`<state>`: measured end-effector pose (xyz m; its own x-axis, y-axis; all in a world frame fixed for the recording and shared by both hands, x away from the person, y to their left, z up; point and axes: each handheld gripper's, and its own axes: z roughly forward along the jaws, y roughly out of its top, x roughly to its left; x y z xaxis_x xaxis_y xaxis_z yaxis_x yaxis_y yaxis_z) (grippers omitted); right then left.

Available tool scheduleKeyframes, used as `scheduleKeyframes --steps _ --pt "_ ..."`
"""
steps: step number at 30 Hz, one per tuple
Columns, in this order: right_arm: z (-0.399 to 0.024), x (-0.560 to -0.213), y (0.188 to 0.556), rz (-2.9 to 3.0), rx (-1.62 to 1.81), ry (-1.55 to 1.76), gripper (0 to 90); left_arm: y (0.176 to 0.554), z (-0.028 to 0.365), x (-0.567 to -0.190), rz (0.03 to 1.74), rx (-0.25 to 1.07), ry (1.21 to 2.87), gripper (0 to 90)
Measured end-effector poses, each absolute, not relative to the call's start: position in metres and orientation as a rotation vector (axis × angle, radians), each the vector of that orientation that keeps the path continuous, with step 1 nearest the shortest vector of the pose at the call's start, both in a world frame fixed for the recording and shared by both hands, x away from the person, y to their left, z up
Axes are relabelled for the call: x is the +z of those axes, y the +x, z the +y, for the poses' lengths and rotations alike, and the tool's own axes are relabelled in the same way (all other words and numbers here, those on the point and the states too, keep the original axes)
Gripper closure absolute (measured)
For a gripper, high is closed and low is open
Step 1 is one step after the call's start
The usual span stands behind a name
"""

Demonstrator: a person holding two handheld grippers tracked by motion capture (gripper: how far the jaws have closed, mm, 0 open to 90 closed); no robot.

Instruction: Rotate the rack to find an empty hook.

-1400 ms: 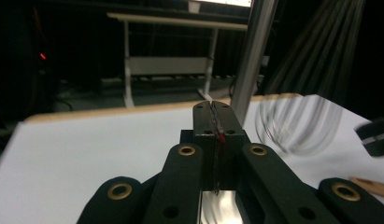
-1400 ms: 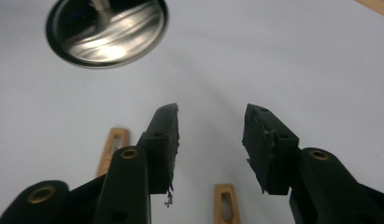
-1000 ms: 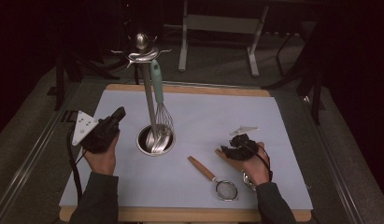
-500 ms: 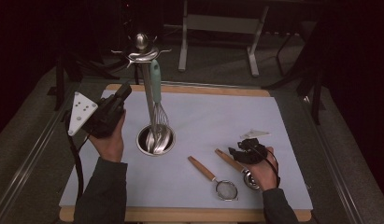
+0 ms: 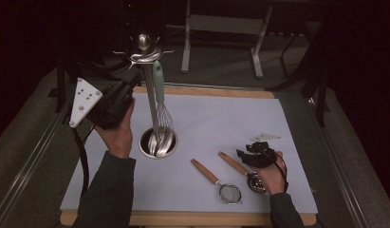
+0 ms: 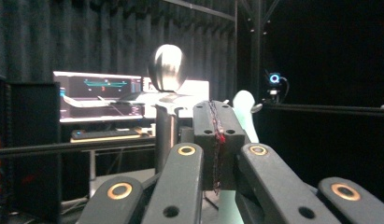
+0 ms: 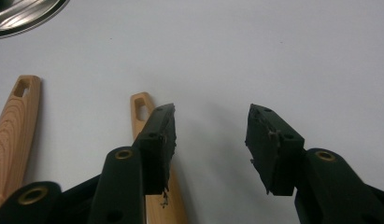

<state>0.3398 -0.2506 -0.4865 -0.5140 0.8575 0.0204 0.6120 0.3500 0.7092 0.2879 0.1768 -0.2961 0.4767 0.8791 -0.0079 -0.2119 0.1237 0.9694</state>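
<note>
Left gripper [image 5: 131,78]: jaws clenched, empty, raised at 9 o'clock of rack [image 5: 146,52]; swing risks tipping rack, knocking whisk [image 5: 160,97] off hook. Right gripper [image 5: 241,154]: released, nothing between pads, beside wooden-handled strainer [image 5: 240,170] at 5 o'clock; jaw may nudge handle.

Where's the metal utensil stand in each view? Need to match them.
High view: utensil stand left of centre, base on the white mat.
Left gripper view: its ball top above centre, behind the jaws.
Right gripper view: its base rim in the top left corner.
Shared landmark: the whisk's mint handle beside the pole, high and left gripper views.
</note>
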Motion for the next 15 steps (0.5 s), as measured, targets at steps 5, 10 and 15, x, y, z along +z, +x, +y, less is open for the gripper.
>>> scheduleKeyframes --steps 5,10,15 --pt "-0.252 -0.484 0.339 2.249 0.972 1.288 51.7 0.291 0.18 -0.296 0.737 0.904 1.17 90.0" --pt "-0.252 -0.486 0.338 2.252 0.966 1.283 51.7 0.294 0.185 -0.296 0.764 0.932 1.152 90.0" --pt "-0.249 -0.486 0.338 2.273 1.0 1.274 51.6 0.301 0.194 -0.295 0.796 0.943 1.137 90.0"
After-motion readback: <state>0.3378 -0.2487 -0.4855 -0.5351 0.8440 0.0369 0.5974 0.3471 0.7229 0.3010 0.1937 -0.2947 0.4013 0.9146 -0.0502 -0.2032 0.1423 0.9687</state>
